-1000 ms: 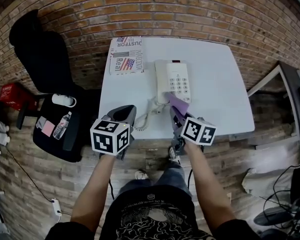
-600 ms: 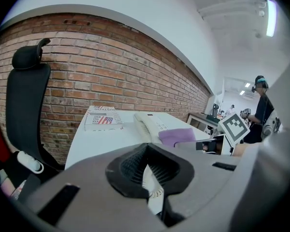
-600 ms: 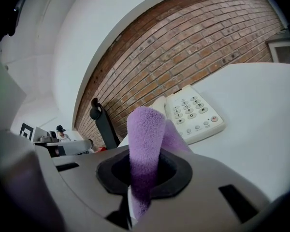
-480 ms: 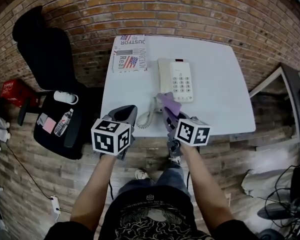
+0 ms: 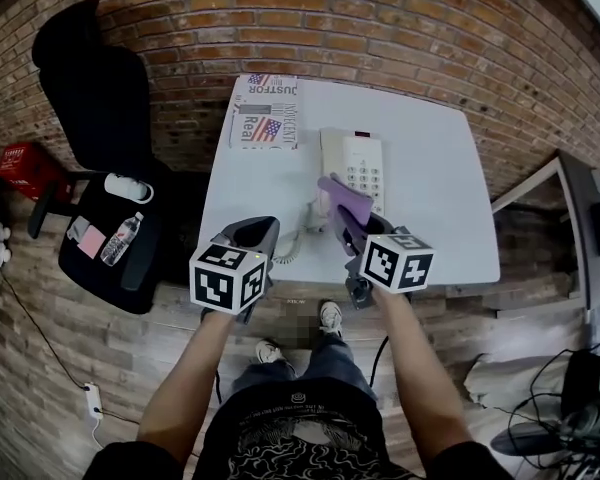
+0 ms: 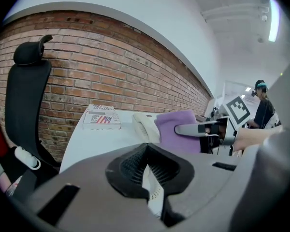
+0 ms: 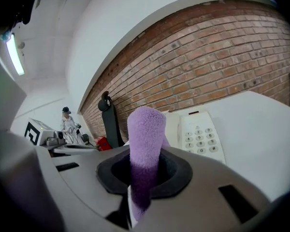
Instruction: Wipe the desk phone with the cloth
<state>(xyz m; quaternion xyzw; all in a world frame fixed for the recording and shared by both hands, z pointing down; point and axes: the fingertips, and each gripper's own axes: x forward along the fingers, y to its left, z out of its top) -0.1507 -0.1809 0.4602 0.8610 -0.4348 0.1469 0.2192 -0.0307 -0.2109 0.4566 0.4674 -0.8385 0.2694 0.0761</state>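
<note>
My right gripper is clamped on the purple cloth, whose free fold sticks up past its tips, over the near end of the desk phone on the white tabletop. I judge I should lay that fold flat on the keypad and drag lightly, so the handset stays put. My left gripper, closed on nothing, could steady the phone.

A red brick wall runs behind a white square table, with a brown wood plank floor down below. A tall black office chair stands just beside the table on the left, close to the wall. Up above, a long bright light strip shines on the white ceiling.
</note>
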